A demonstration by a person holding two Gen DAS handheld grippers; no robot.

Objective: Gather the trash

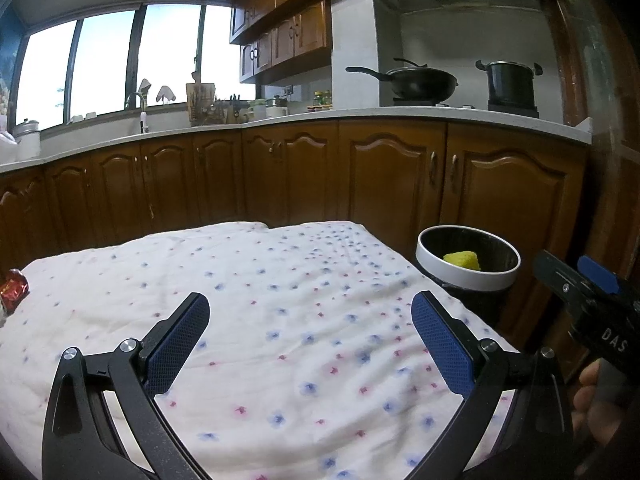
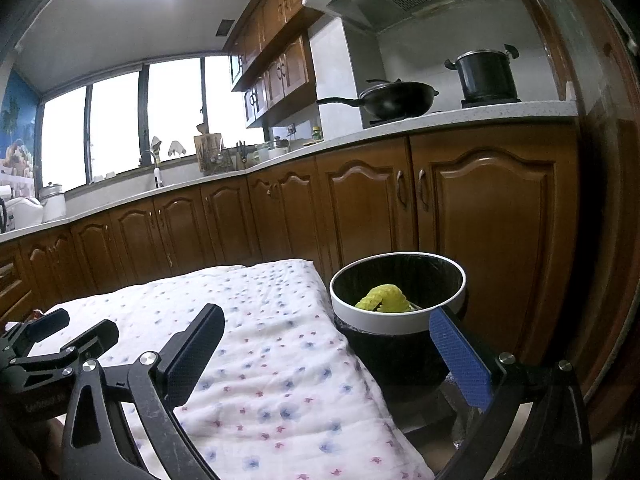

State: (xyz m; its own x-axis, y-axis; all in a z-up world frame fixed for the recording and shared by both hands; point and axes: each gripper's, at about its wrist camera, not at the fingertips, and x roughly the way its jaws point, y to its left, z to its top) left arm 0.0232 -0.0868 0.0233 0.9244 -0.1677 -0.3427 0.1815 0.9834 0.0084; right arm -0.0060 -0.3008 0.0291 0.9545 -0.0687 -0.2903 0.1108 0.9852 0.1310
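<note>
A black trash bin with a white rim [image 1: 466, 276] [image 2: 394, 322] stands off the table's right edge and holds a crumpled yellow piece [image 1: 462, 260] [image 2: 386, 299]. A red shiny wrapper [image 1: 14, 289] lies at the table's far left edge. My left gripper [image 1: 310, 320] is open and empty above the floral cloth. My right gripper [image 2: 330, 338] is open and empty, its right finger just in front of the bin's rim. The right gripper also shows at the right edge of the left wrist view [image 1: 588, 284], and the left gripper at the left of the right wrist view [image 2: 66, 332].
The table is covered by a white cloth with blue and pink flowers [image 1: 256, 280] [image 2: 256, 340]. Brown kitchen cabinets [image 1: 296, 176] under a white counter stand behind. A wok [image 1: 420, 82] and a pot [image 1: 510, 82] sit on the stove.
</note>
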